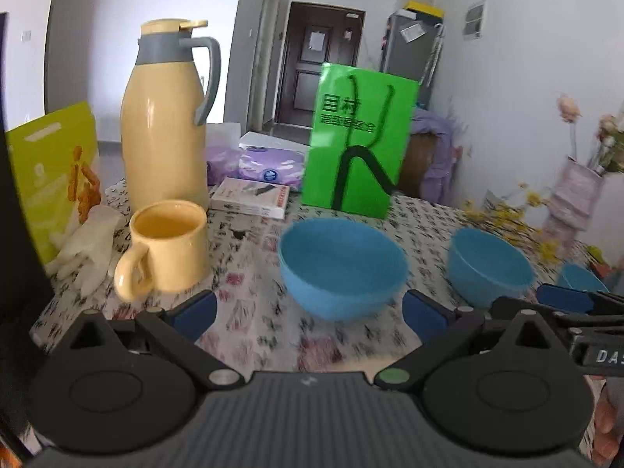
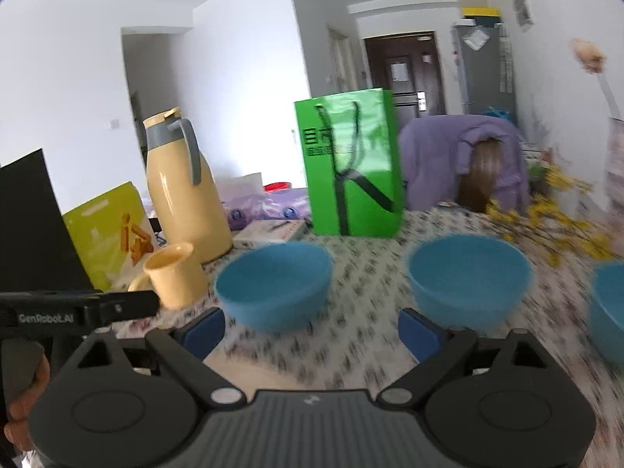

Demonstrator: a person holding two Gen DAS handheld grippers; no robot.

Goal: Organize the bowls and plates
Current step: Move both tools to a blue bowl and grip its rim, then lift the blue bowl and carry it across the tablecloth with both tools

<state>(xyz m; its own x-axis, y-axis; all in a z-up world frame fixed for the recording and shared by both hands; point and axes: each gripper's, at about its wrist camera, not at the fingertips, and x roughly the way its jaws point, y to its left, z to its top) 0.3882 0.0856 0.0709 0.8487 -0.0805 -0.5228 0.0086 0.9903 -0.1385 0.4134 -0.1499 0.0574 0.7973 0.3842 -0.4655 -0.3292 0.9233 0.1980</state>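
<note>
Three blue bowls stand in a row on the floral tablecloth. In the left wrist view the left bowl is straight ahead, the middle bowl to its right, the third bowl at the far right. My left gripper is open and empty, just short of the left bowl. In the right wrist view the left bowl, middle bowl and right bowl show. My right gripper is open and empty, in front of the gap between the left and middle bowls.
A yellow mug and a yellow thermos stand left of the bowls. A green paper bag, a small box and tissue packs stand behind. White gloves lie at the left. Yellow flowers and a vase are at the right.
</note>
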